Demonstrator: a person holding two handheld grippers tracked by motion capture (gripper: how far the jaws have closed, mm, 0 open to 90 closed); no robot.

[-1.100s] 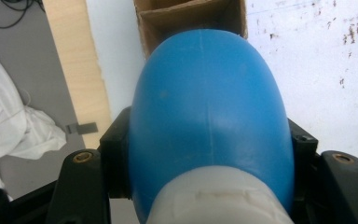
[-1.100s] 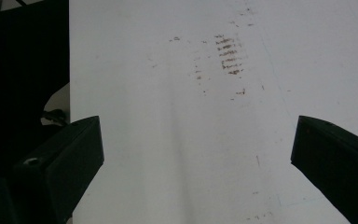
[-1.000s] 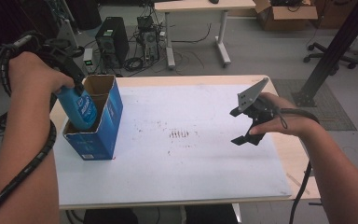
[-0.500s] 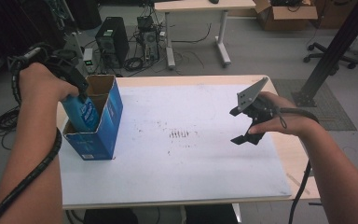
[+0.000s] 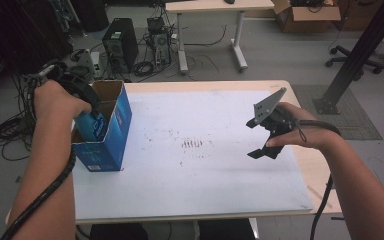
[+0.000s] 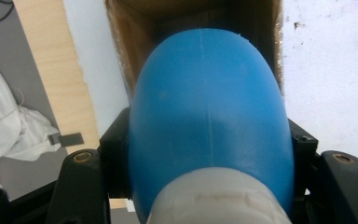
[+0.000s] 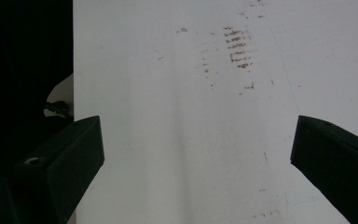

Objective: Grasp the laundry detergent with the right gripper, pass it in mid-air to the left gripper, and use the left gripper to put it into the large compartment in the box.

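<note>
My left gripper is shut on a blue bottle, which hangs partly inside the open top of a blue cardboard box at the table's left edge. In the left gripper view the bottle has a whitish end near the camera. A black jaw presses each of its sides, and its far end points into the box's brown inside. My right gripper hovers over the right side of the white table, open and holding nothing. The right gripper view shows that same gripper spread wide above bare tabletop.
Faint brown smudges mark the middle of the table. The table's wooden edge runs along the right side. A cable trails down my left forearm. On the floor behind stand a computer tower and a second desk.
My left hand has moved slightly right and down, sinking the blue bottle deeper into the box. The right gripper has stayed where it was, open.
</note>
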